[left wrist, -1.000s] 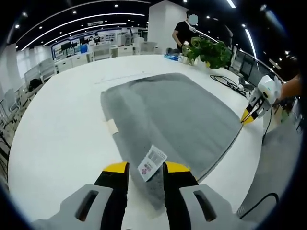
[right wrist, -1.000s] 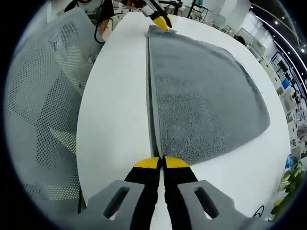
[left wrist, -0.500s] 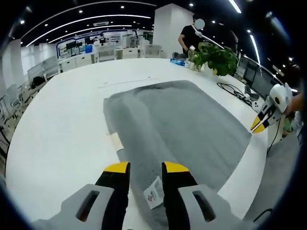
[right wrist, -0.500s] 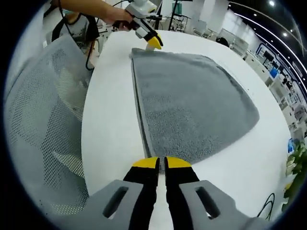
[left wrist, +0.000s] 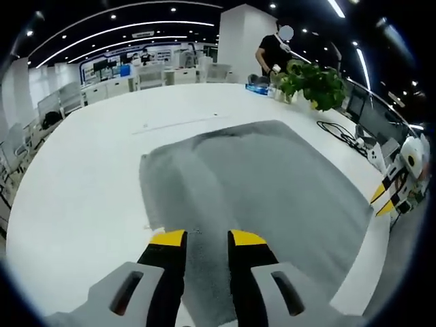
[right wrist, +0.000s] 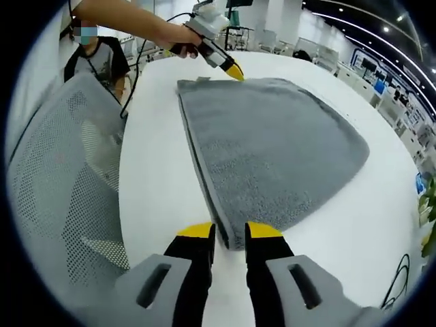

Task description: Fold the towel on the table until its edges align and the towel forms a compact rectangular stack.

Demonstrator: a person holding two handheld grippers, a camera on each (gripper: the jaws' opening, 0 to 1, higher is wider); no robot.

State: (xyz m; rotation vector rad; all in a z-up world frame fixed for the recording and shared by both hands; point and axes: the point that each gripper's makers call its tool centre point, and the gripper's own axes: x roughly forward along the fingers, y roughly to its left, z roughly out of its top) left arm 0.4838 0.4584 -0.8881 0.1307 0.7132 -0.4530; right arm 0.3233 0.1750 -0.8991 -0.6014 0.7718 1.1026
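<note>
Grey and fluffy, the towel [left wrist: 259, 184] lies flat on the white table [left wrist: 82, 177], folded over once, with a doubled edge along the side near the mesh chair [right wrist: 61, 197]. In the left gripper view, the left gripper [left wrist: 206, 240] has its yellow-tipped jaws apart, with one near corner of the towel between them, and it grips nothing. In the right gripper view, the right gripper [right wrist: 229, 231] is open too, its jaws on either side of the other near corner, and the cloth sits loose between them.

This looks like the moment just after one fold is laid down and let go. The towel is still wide, so it is not a small stack yet.

I think the next move calls for both grippers to pinch two corners on one short side, lift them together, and carry them across to meet the far edge evenly. A green plant [left wrist: 310, 78] and a black cable [left wrist: 334, 126] sit far off, out of the way.
</note>
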